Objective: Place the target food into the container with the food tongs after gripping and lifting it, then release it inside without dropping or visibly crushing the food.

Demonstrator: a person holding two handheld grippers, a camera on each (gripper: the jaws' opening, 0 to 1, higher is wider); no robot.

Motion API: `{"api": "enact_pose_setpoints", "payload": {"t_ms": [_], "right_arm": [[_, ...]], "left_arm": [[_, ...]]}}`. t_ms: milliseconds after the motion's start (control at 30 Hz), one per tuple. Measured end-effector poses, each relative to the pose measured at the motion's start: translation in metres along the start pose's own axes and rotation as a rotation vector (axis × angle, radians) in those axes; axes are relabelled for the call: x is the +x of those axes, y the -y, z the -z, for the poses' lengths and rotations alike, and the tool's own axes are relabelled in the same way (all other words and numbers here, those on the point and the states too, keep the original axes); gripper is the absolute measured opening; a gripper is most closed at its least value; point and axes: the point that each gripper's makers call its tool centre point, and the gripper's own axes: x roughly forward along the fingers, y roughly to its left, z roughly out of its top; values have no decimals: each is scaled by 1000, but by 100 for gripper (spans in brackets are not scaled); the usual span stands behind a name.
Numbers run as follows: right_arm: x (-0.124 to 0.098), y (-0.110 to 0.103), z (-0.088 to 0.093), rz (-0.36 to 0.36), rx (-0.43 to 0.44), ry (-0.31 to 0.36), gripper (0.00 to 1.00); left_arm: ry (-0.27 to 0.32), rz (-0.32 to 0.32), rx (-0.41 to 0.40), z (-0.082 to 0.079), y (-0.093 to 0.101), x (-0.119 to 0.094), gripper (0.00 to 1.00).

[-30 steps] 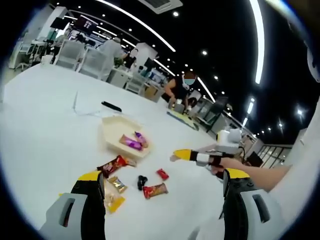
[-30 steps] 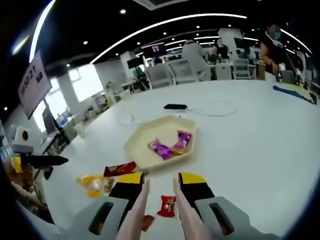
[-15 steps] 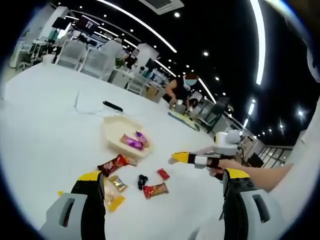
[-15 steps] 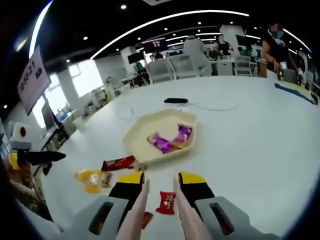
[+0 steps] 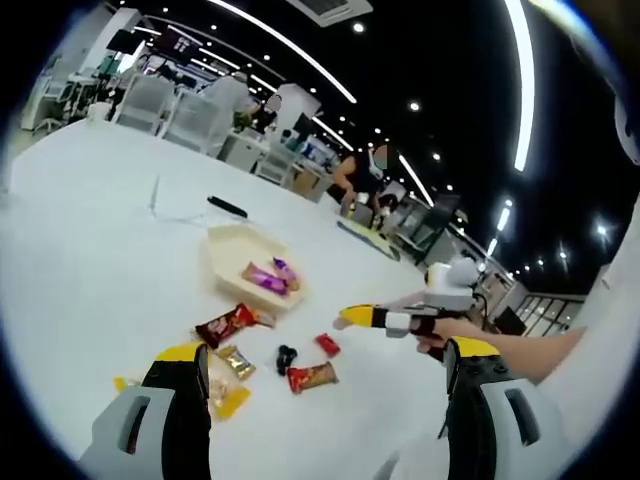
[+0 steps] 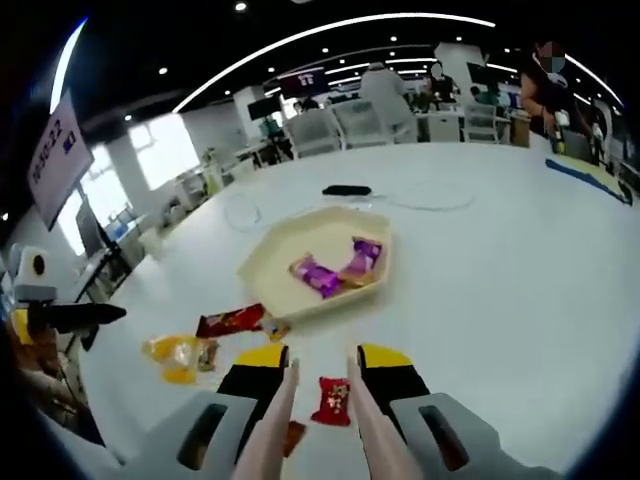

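Observation:
My right gripper [image 6: 322, 360] is shut on a pair of pale food tongs [image 6: 365, 425]; the tong arms stand apart. A small red packet [image 6: 333, 398] lies on the white table between the tong tips. Beyond it sits a cream hexagonal tray [image 6: 300, 232] holding purple-wrapped candies [image 6: 312, 275]. In the left gripper view the tray [image 5: 225, 250] is at centre left, and the right gripper [image 5: 352, 317] reaches in above the small red packet [image 5: 326, 345]. My left gripper [image 5: 325, 352] is open and holds nothing.
Loose snacks lie in front of the tray: a long red packet [image 6: 232, 320], a yellow packet [image 6: 172, 350], a red-brown packet [image 5: 312, 377] and a small black item [image 5: 285, 357]. A black device with a white cable [image 6: 345, 190] lies behind the tray. People and chairs line the table's far side.
The right gripper with the tongs has eased forward and down, so the tray and the small red packet sit slightly nearer. The left gripper has stayed open.

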Motion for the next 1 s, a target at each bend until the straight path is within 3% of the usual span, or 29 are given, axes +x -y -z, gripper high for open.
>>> {"api": "enact_pose_setpoints", "payload": {"t_ms": [767, 1000], "right_arm": [[10, 2, 19, 17, 6, -59, 27], [13, 4, 23, 34, -36, -72, 27]], "left_arm": [[-64, -13, 55, 11, -3, 2, 99], [-71, -12, 54, 13, -3, 3, 99]]}}
